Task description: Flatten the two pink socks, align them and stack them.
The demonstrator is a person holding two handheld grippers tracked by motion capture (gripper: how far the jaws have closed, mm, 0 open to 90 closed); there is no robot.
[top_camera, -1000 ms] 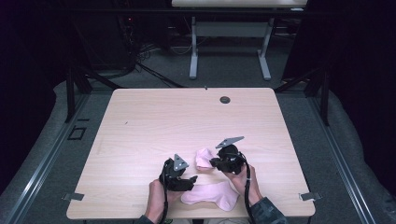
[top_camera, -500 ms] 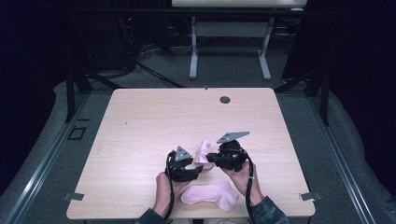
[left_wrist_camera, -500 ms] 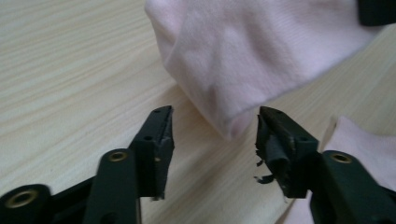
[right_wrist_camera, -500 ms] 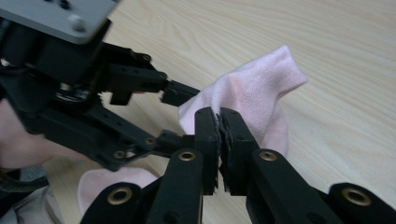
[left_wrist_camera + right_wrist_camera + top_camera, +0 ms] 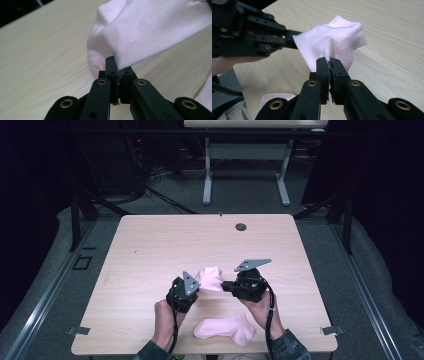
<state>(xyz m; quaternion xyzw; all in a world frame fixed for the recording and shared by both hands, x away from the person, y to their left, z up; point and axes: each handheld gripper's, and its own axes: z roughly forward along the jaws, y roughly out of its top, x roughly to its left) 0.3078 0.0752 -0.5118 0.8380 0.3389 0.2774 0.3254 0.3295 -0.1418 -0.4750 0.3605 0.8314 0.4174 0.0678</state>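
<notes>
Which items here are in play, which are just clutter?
In play: held pink sock, pinched by left gripper and right gripper; second pink sock near the table's front edge.
Clutter: black grommet in the table; white desk frame behind.

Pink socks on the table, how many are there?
2. One sock hangs between the left claw and right claw, both pinching it; the other sock lies flat near the front edge.

Pale pink socks [image 5: 210, 277], light woodgrain table [image 5: 150, 250], black tools [image 5: 220, 287]
</notes>
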